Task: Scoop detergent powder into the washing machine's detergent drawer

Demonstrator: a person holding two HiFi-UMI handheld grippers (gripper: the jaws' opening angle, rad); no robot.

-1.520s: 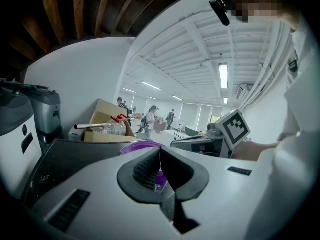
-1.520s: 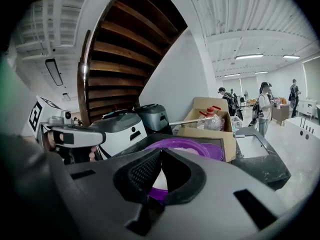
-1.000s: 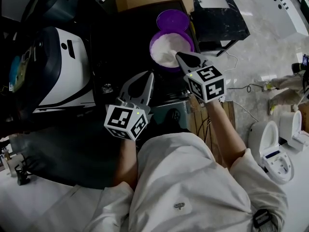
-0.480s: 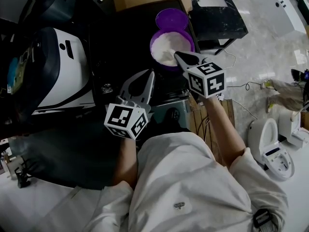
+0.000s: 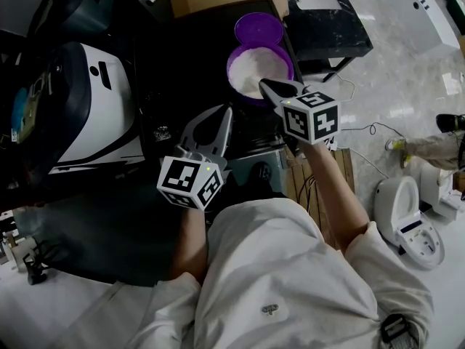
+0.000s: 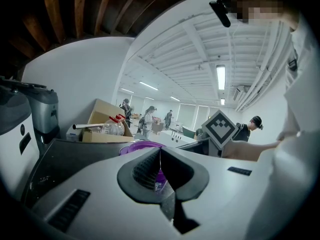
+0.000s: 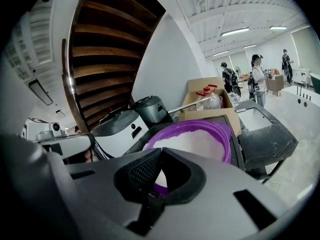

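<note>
Nearest, the left gripper hangs clenched on nothing, its jaws pressed together. Ahead and to its right, the right gripper is also closed and empty, its tips over the near rim of the round purple plastic tub. The tub holds white detergent powder. Just beyond the tub lies a round purple lid, and farther off stands a brown cardboard box.
</note>
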